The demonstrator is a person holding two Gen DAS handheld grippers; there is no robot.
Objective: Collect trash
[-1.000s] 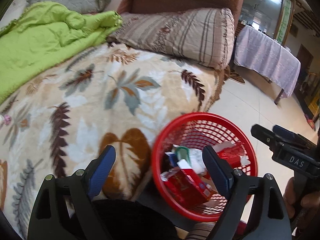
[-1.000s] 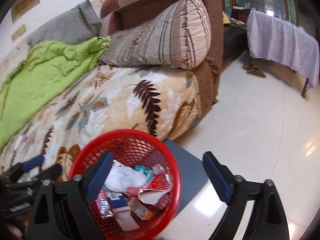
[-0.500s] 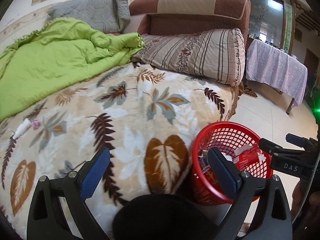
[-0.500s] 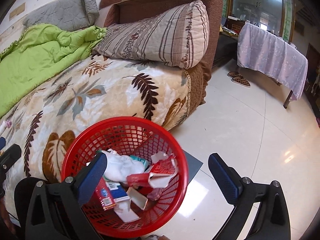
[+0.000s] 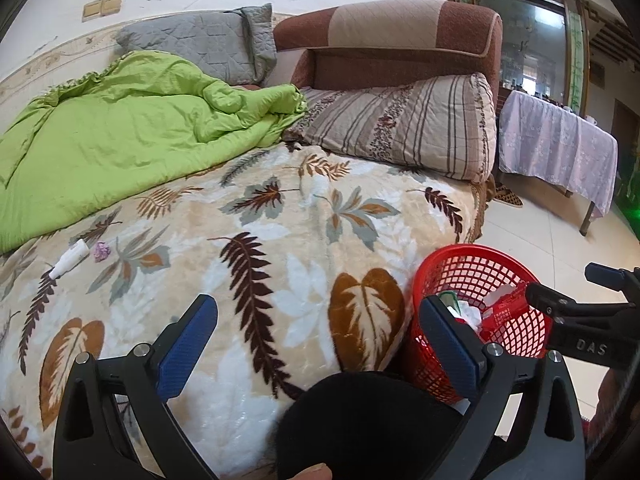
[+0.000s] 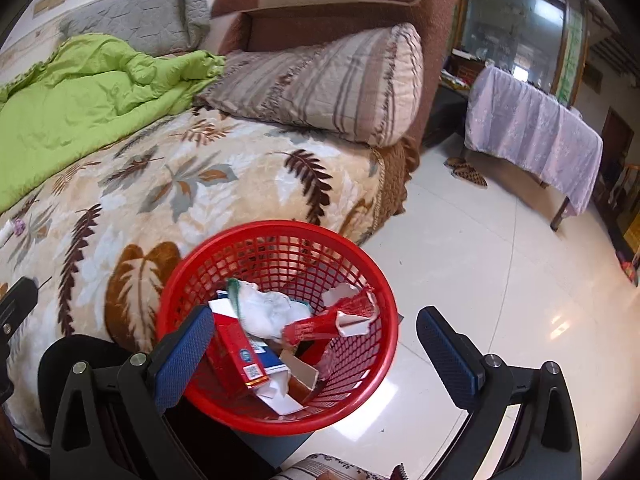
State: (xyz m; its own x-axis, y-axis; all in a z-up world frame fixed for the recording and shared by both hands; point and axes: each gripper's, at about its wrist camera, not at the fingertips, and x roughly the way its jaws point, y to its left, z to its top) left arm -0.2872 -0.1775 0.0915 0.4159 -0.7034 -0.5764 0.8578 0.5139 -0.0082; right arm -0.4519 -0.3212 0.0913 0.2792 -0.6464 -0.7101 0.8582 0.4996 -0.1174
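Note:
A red mesh basket [image 6: 362, 270] stands on the floor against the bed and holds torn red cartons [image 6: 236, 346] and white crumpled paper [image 6: 268, 312]; it also shows in the left wrist view [image 5: 472, 268]. My right gripper [image 6: 316, 352] is open and empty just above the basket's near rim. My left gripper [image 5: 320, 344] is open and empty over the leaf-patterned blanket [image 5: 280, 240]. A small white tube [image 5: 70, 258] and a purple crumpled scrap [image 5: 102, 251] lie on the blanket at the far left. The right gripper's fingers [image 5: 560, 304] show at the right edge of the left wrist view.
A green quilt [image 5: 120, 140], a striped pillow [image 5: 400, 124] and a grey pillow [image 5: 200, 44] lie on the bed. A brown headboard [image 5: 392, 40] stands behind. A table with a lilac cloth [image 6: 528, 140] and slippers [image 6: 466, 170] stand on the tiled floor at right.
My left gripper has swung left, away from the basket and over the blanket, so the tube and purple scrap came into view. My right gripper has shifted slightly over the basket. Both stayed open.

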